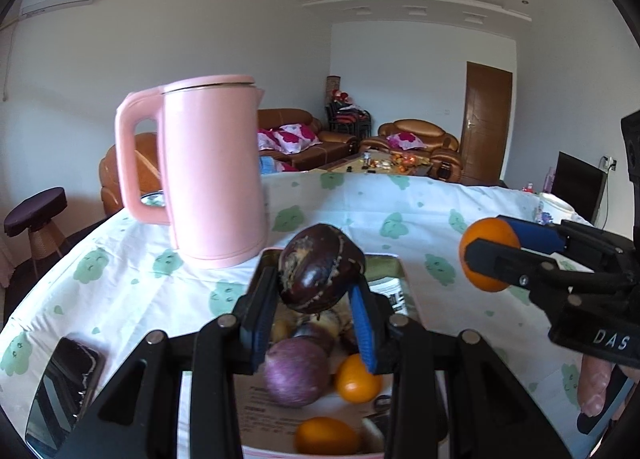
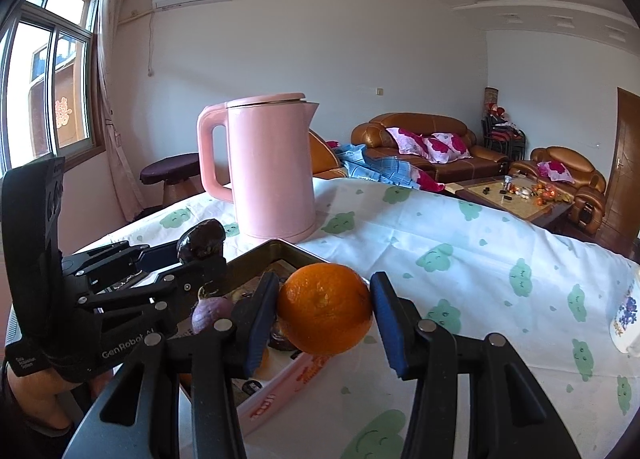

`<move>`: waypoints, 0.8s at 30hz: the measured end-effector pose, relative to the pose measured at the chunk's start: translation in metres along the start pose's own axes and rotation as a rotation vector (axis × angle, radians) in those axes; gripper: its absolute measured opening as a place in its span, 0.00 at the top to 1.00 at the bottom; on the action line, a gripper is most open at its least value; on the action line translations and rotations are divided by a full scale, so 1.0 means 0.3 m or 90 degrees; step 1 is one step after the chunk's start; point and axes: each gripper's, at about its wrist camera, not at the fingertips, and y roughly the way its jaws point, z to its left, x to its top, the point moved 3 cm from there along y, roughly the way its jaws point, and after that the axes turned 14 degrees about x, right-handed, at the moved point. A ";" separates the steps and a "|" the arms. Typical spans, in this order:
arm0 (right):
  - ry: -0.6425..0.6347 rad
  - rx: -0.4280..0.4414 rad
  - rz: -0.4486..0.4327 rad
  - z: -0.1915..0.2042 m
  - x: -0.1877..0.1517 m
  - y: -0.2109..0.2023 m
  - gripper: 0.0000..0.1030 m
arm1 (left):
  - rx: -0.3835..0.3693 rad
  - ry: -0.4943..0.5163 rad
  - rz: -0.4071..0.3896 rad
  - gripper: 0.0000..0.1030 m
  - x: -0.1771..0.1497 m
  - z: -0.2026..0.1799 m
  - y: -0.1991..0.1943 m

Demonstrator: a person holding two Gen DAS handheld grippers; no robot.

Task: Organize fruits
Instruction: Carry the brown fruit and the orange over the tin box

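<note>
My left gripper [image 1: 316,299] is shut on a dark purple passion fruit [image 1: 320,269] and holds it above a fruit box [image 1: 390,269]. The box holds a lighter purple passion fruit [image 1: 296,373], two oranges [image 1: 356,379] and more fruit hidden behind the fingers. My right gripper [image 2: 324,311] is shut on an orange [image 2: 325,307], held above the box's right edge [image 2: 296,249]. In the left wrist view this orange [image 1: 486,255] hangs to the right of the box. In the right wrist view the left gripper [image 2: 200,255] holds its fruit [image 2: 202,239] at the left.
A tall pink kettle [image 1: 212,171] stands on the patterned tablecloth [image 1: 400,227] just behind the box. A black phone [image 1: 64,387] lies at the near left. A white patterned cup [image 2: 626,319] sits at the right edge. Sofas and a coffee table are far behind.
</note>
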 end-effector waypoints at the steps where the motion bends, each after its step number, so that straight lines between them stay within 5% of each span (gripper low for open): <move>1: 0.000 0.003 0.001 0.006 0.000 0.007 0.52 | 0.003 0.001 0.003 0.64 -0.004 0.008 0.003; 24: 0.005 0.030 0.041 0.057 -0.045 0.172 0.52 | 0.014 0.012 0.026 0.64 -0.051 0.056 0.037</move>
